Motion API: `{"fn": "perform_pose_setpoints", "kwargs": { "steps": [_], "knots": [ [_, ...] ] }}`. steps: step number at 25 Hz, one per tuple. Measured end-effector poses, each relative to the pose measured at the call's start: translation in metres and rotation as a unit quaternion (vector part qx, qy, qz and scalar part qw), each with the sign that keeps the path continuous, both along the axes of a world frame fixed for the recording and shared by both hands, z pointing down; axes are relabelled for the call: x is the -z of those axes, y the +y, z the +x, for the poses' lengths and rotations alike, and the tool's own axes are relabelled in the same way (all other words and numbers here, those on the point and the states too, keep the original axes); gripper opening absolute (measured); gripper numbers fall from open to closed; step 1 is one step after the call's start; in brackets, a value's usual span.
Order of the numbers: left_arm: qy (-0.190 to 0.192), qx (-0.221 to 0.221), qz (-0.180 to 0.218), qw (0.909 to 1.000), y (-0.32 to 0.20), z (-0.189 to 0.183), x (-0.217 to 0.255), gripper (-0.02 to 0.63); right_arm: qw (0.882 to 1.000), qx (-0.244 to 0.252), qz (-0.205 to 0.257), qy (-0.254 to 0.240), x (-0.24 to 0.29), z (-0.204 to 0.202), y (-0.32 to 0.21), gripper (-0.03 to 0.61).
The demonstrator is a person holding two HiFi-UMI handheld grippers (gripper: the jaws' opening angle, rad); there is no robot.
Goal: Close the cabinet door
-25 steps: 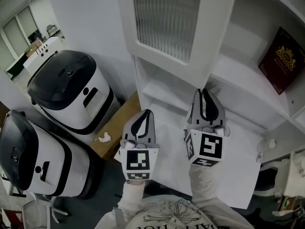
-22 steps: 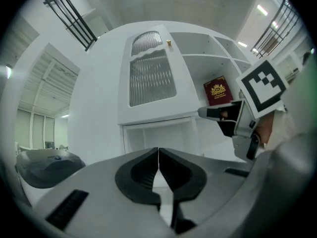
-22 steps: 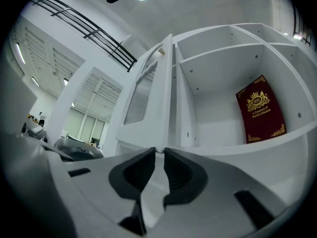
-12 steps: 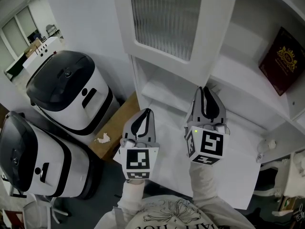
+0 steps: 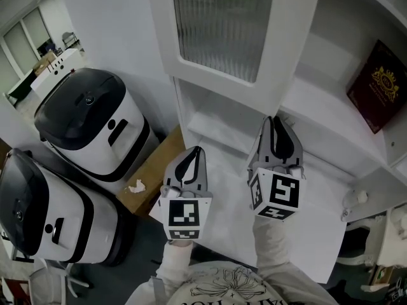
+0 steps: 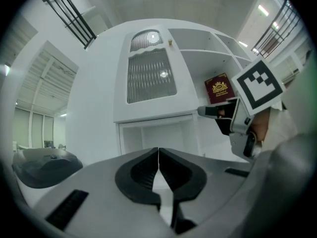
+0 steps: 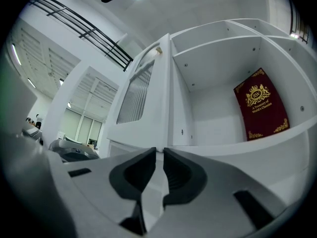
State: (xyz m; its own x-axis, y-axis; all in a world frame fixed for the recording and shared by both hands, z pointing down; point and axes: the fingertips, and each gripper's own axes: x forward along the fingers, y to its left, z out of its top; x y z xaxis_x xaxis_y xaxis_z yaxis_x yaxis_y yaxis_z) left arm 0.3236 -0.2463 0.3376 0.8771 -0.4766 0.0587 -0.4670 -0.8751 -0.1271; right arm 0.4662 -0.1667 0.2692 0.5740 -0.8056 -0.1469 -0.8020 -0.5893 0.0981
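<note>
Left tool (image 5: 195, 151) and right tool (image 5: 274, 122) both clenched, empty. Door (image 5: 236, 27) is up ahead, with its upright edge facing the right one, so that's nearer.

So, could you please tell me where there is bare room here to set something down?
The shelf is bare between the open glass-panelled door and the dark red book; the white counter right of the right gripper is bare too. The floor at left is crowded with two black-topped white machines.
</note>
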Motion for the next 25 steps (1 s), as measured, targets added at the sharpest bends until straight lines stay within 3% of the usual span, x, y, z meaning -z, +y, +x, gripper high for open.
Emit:
{"fn": "perform_pose_setpoints", "kwargs": {
  "steps": [25],
  "knots": [
    [-0.004,0.003,-0.008,1.0,-0.009,0.017,-0.008,0.005,1.0,-0.002,0.003,0.002,0.0,0.021,-0.009,0.044]
  ]
}}
